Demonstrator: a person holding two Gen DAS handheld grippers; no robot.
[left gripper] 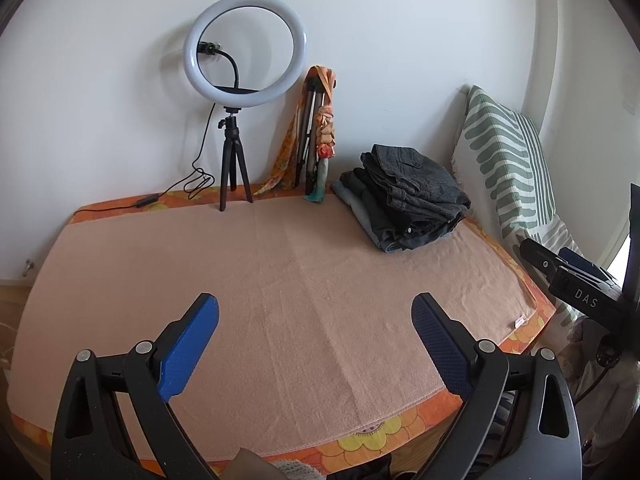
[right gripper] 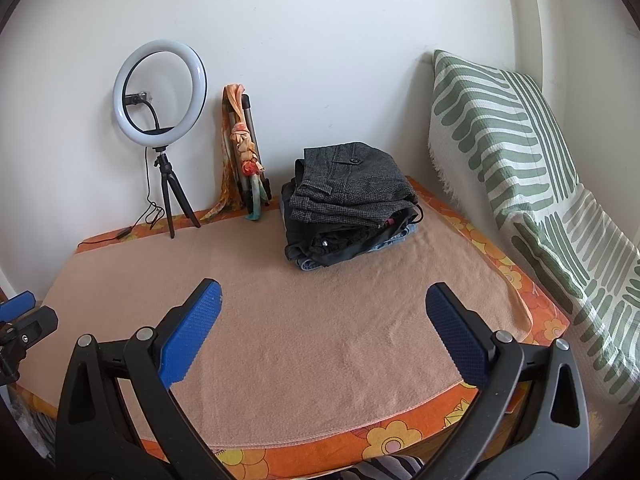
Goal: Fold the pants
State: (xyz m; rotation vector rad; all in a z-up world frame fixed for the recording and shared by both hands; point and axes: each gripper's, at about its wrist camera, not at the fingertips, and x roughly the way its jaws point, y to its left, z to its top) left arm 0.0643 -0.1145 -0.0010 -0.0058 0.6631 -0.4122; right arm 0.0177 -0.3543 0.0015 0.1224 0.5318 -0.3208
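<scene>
Both grippers – left (left gripper: 315, 322) and right (right gripper: 323, 312) – hang empty, jaws apart; pants stack (right gripper: 348, 200) sits beyond, so pinch only the top pair.

A white wall (left gripper: 360, 20) stands far ahead. A ring light (left gripper: 246, 52) on a small tripod glows ahead left. A green striped cushion (right gripper: 520, 152) leans on the right.

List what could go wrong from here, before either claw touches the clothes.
1. The stack of folded pants is uneven, so pulling the top grey pair could drag the ones beneath askew.
2. The ring light stands on a thin tripod near the stack; a swung pant leg might topple it.
3. The peach blanket may bunch under sliding cloth.
</scene>
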